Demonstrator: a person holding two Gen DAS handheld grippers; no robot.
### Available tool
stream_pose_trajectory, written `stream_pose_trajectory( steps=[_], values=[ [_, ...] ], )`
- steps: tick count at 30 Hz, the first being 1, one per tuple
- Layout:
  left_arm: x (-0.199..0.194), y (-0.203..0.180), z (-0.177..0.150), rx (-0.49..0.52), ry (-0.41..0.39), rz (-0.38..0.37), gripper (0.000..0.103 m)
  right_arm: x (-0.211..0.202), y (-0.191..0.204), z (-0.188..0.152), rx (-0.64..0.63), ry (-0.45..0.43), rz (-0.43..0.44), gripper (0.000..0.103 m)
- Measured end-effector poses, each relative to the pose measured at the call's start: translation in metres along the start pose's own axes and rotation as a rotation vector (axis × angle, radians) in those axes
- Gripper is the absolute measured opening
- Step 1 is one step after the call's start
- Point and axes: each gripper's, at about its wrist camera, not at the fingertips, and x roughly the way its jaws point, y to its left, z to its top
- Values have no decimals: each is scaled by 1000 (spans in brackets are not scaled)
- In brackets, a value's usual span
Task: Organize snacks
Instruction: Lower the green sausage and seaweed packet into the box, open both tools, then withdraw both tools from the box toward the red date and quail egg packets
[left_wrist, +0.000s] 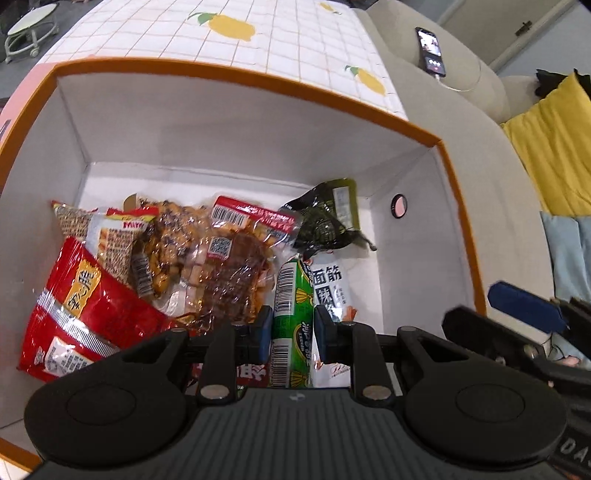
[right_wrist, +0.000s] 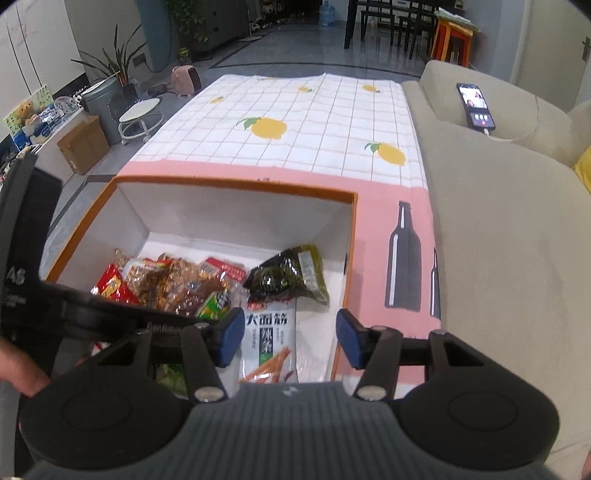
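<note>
Box (left_wrist: 236, 122) on the desk (right_wrist: 295, 122), snacks piled inside; left hand-held gripper (left_wrist: 291, 334) pinching a green stick (left_wrist: 290, 314) low in the box, right hand-held gripper (right_wrist: 288, 339) spread and empty above the white pack (right_wrist: 267, 332)

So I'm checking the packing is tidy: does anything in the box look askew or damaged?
Nothing looks damaged or spilled. The snack packets lie in a loose overlapping heap on the left of the orange-rimmed box, and the dark green packet leans crumpled at the back.
</note>
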Motion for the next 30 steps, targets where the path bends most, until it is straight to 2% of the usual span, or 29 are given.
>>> stream_pose_trajectory(
  steps=[7, 13, 18, 21, 25, 30],
  values=[
    [-18, 2, -6, 0, -27, 19, 31, -8, 0, -9, -1, 17, 5, 53],
    [-50, -7, -17, 59, -79, 52, 31, -22, 5, -12, 3, 15, 2, 54],
    [-83, -20, -31, 138, -155, 102, 31, -45, 9, -13, 9, -13, 3, 55],
    [-108, -28, -46, 206, -227, 128, 31, -62, 14, -18, 13, -41, 6, 58],
    [-145, -36, -71, 298, -336, 140, 32, -84, 21, -30, 22, -66, 18, 59],
    [-177, -42, -105, 372, -420, 170, 32, -110, 33, -51, 6, -96, 15, 60]
  ],
)
